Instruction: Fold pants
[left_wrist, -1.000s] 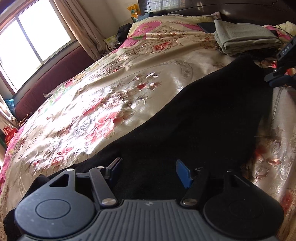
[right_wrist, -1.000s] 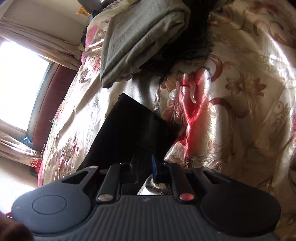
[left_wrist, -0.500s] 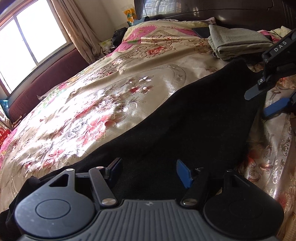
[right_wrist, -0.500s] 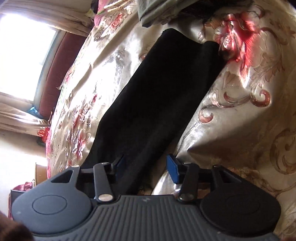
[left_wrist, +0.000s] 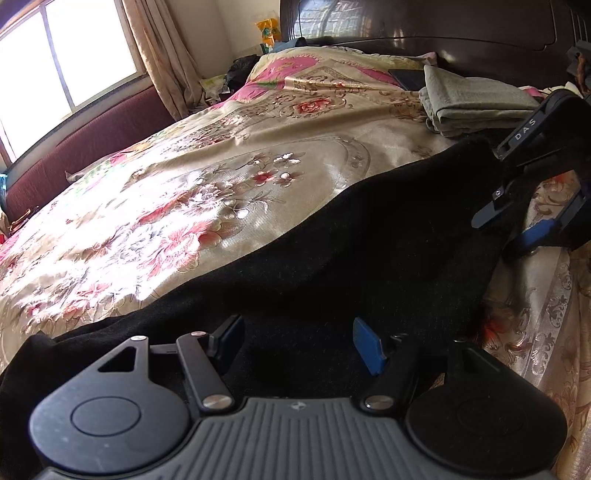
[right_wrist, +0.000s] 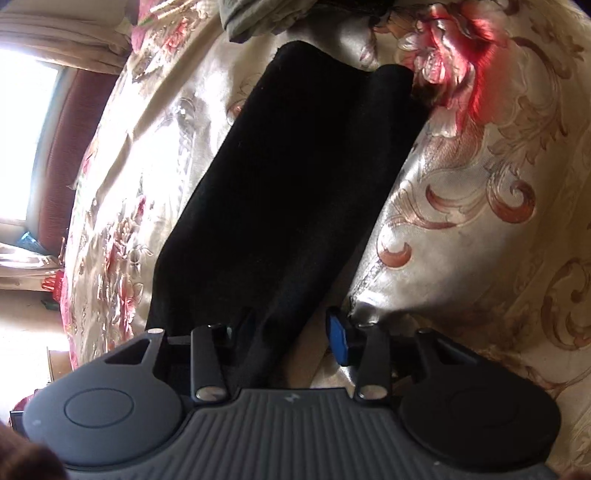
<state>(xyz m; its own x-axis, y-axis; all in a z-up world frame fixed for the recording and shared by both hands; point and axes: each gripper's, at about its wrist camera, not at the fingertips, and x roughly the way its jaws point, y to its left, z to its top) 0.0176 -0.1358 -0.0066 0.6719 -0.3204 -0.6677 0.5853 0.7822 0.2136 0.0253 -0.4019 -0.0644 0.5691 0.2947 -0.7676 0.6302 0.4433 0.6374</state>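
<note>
— Pants (left_wrist: 332, 251), black ones, lie stretched as a long band across the flowered satin bedspread (left_wrist: 192, 192) on the bed. Where do they end?

— In the right wrist view the far end of the pants (right_wrist: 295, 177) stops just short of a folded grey-green garment (right_wrist: 251, 18). The left wrist view shows that stack (left_wrist: 472, 103) in full, near the dark wooden headboard (left_wrist: 424, 33), plus a window (left_wrist: 66, 59) with a curtain (left_wrist: 159, 55); the right view shows only a strip of those.

— And the left tongs (left_wrist: 295, 343)?

— Spread wide, low over the near part of the black cloth, with fabric between the blue pads but no pinch on it that I can see.

— The right tongs (right_wrist: 291, 332)?

— Partly apart and closing. An edge of the pants runs between the fingers, yet the pads do not press it. From the left view the right tongs (left_wrist: 509, 229) sit at the cloth's right edge, over the bedspread.
</note>
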